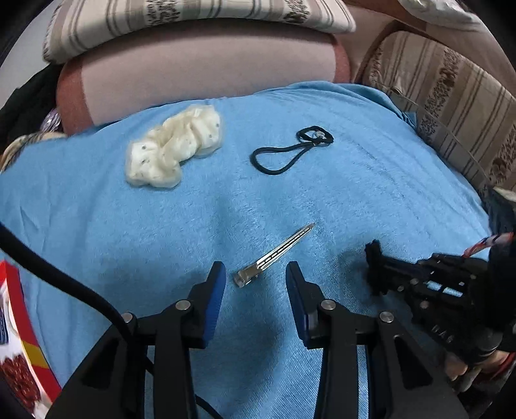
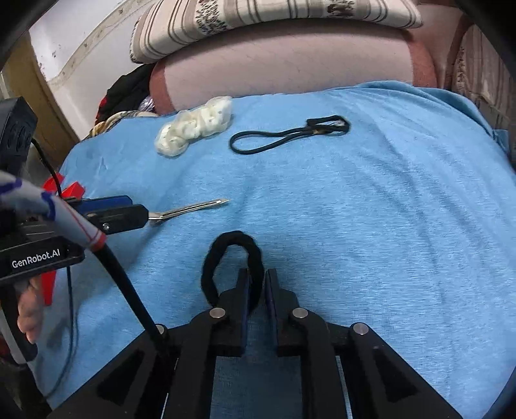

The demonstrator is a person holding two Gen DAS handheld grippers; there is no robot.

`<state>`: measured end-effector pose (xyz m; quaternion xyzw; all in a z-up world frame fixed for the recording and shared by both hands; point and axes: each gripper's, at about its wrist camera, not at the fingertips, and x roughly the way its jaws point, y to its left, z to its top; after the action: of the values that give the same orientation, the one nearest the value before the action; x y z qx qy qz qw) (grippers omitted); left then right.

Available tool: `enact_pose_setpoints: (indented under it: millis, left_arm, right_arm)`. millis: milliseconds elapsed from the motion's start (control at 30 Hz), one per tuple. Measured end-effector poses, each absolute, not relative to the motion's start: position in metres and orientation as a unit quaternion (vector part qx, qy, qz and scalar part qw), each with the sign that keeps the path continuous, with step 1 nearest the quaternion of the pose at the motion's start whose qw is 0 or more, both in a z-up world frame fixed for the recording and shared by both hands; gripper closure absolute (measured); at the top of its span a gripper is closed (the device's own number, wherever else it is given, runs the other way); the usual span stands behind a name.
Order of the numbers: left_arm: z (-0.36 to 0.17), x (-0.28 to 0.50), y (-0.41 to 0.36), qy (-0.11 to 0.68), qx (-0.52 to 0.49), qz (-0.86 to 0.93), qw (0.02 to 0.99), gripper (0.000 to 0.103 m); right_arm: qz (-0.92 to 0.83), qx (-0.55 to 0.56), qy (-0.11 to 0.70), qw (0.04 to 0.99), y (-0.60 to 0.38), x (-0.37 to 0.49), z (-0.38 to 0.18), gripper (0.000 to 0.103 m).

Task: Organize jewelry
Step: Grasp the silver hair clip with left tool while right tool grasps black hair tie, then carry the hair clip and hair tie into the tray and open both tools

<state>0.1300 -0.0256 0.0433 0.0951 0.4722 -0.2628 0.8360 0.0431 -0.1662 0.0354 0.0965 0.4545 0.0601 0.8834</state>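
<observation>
A silver hair clip (image 1: pixel 274 256) lies on the blue towel (image 1: pixel 371 193), its wide end between the open fingers of my left gripper (image 1: pixel 255 274); it also shows in the right wrist view (image 2: pixel 190 209). My right gripper (image 2: pixel 257 283) is shut on a thick black hair band (image 2: pixel 230 245), pinching one side of its loop. In the left wrist view the right gripper (image 1: pixel 375 261) sits at the right. A white scrunchie (image 1: pixel 174 151) and thin black hair ties (image 1: pixel 290 150) lie farther back.
A pink cushion (image 1: pixel 209 71) and striped pillows (image 1: pixel 193 19) bound the towel at the back and right. A red and white box (image 1: pixel 19 338) sits at the left edge. A black cable (image 1: pixel 64 280) crosses lower left.
</observation>
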Motion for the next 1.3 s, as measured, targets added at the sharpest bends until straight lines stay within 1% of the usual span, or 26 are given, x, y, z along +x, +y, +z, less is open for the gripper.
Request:
enact_pose_setpoints:
  millis: [233, 267, 300, 333, 367, 433, 467, 533, 567, 733, 867, 1133, 1300]
  left_arm:
    - [0.019, 0.137, -0.054, 0.495, 0.123, -0.286, 0.811, 0.063]
    - [0.017, 0.136, -0.056, 0.495, 0.125, -0.285, 0.811, 0.063]
    - [0.017, 0.136, -0.056, 0.496, 0.124, -0.284, 0.811, 0.072]
    - [0.017, 0.136, -0.056, 0.499, 0.122, -0.283, 0.810, 0.080]
    - [0.016, 0.137, -0.055, 0.504, 0.117, -0.281, 0.808, 0.093]
    - [0.017, 0.139, -0.048, 0.515, 0.094, -0.276, 0.806, 0.093]
    - [0.019, 0.138, -0.045, 0.515, 0.089, -0.269, 0.809, 0.093]
    - [0.023, 0.132, -0.039, 0.510, 0.088, -0.257, 0.816, 0.093]
    - [0.025, 0.127, -0.035, 0.508, 0.085, -0.253, 0.819, 0.093]
    - [0.050, 0.097, -0.002, 0.490, 0.062, -0.232, 0.838, 0.093]
    - [0.076, 0.061, 0.050, 0.472, 0.034, -0.198, 0.858, 0.093]
    - [0.108, -0.005, 0.193, 0.452, -0.014, -0.076, 0.889, 0.093]
    - [0.097, -0.029, 0.272, 0.468, -0.045, 0.000, 0.882, 0.093]
  right_arm:
    - [0.057, 0.125, 0.461, 0.877, -0.184, 0.043, 0.033, 0.092]
    - [0.057, 0.124, 0.462, 0.876, -0.182, 0.045, 0.032, 0.089]
    - [0.057, 0.123, 0.464, 0.875, -0.181, 0.047, 0.030, 0.083]
    - [0.059, 0.123, 0.464, 0.875, -0.179, 0.048, 0.029, 0.079]
    - [0.063, 0.124, 0.462, 0.876, -0.177, 0.049, 0.028, 0.070]
    - [0.057, 0.108, 0.460, 0.880, -0.170, 0.052, 0.029, 0.068]
    - [0.057, 0.099, 0.461, 0.880, -0.167, 0.053, 0.029, 0.069]
    - [0.064, 0.092, 0.466, 0.878, -0.163, 0.056, 0.030, 0.094]
    - [0.065, 0.095, 0.471, 0.875, -0.163, 0.056, 0.031, 0.097]
    - [0.073, 0.094, 0.456, 0.882, -0.152, 0.041, 0.055, 0.097]
    - [0.101, 0.073, 0.450, 0.884, -0.120, 0.032, 0.073, 0.097]
    - [0.226, 0.026, 0.435, 0.871, 0.009, 0.018, 0.110, 0.097]
    - [0.308, 0.026, 0.438, 0.844, 0.094, 0.017, 0.120, 0.097]
